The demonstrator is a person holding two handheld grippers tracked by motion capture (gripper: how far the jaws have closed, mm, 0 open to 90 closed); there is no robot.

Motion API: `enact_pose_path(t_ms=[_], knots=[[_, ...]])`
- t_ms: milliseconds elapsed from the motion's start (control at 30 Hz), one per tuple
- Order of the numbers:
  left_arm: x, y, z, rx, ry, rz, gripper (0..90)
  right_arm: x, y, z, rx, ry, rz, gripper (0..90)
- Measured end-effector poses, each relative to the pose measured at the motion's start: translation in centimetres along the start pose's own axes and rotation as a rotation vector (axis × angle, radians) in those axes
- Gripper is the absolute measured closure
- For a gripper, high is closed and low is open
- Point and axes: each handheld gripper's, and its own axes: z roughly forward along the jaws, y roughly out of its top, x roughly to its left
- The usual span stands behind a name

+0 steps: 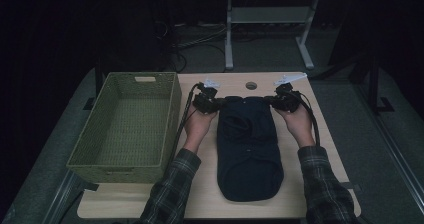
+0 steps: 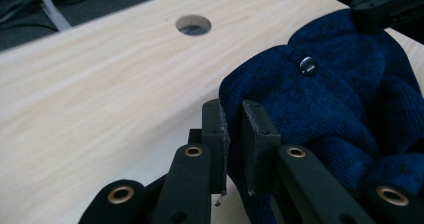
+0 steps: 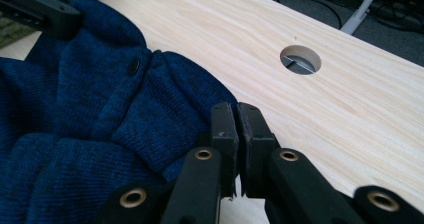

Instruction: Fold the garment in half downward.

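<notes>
At the middle of the high view, a folded dark blue knit garment (image 1: 248,146) lies lengthwise on the pale wooden bench (image 1: 330,149). Each hand-held gripper pinches one far corner: the left hand-held gripper (image 1: 218,103) and the right hand-held gripper (image 1: 270,100) are both pressed together on the cloth, probably to lift it evenly. A green woven basket (image 1: 172,114) waits at left.

dim lab, black curtains, floor cables (image 1: 200,39), wooden worktable (image 1: 330,134)
</notes>
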Motion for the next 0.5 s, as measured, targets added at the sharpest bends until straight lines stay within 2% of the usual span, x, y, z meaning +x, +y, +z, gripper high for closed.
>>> enact_pose_path(t_ms=[67,233,300,367,500], knots=[[-0.1,0.3,-0.2,0.000,0.009,0.012,81.4,0.1,0.3,-0.2,-0.004,-0.008,-0.015,86.9],[-0.4,-0.2,-0.7,-0.018,-0.011,0.013,81.2,0.5,0.2,-0.6,-0.019,-0.004,-0.028,86.9],[-0.6,-0.6,-1.0,-0.028,-0.022,0.031,81.2,0.8,-0.5,-1.0,-0.028,0.013,-0.025,86.8],[-0.7,-0.6,-1.1,-0.036,-0.027,0.032,81.2,1.0,-0.8,-1.5,-0.041,0.015,-0.026,86.8],[-1.0,-0.3,-1.9,-0.064,-0.030,0.058,81.1,1.4,-0.7,-2.8,-0.073,0.013,-0.041,86.8]])
